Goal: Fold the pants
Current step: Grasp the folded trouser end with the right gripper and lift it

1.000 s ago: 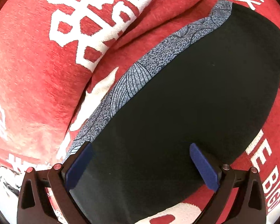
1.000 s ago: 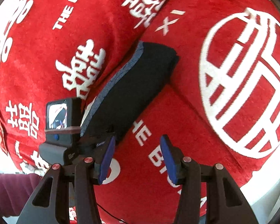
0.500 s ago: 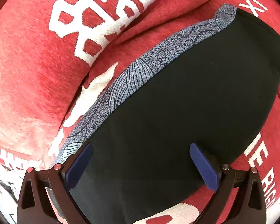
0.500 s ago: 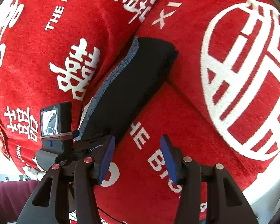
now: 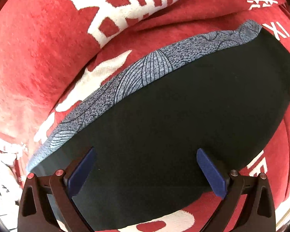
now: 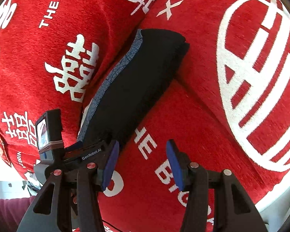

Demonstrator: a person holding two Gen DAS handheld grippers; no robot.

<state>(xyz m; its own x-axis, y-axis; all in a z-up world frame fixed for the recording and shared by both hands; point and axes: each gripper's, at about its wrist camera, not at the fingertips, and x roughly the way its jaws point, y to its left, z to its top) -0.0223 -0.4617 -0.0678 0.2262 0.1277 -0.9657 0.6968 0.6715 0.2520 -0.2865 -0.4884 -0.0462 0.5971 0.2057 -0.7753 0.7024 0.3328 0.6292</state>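
Meanwhile both claws, left claw (image 5: 145,168) and right claw (image 6: 141,164), are staying spread apart, holding nothing, while drifting slightly over the folded black pants (image 5: 183,125) on the red white-lettered blanket (image 6: 183,125).

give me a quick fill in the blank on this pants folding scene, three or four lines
1. The folded pants lie on a cloth whose main colour is ____.
2. The pads on both grippers' fingers are ____ in colour.
3. The jaws of the right gripper stand ____, with nothing between them.
4. Along one edge of the black pants runs a patterned ____ band.

Missing words: red; blue; open; grey
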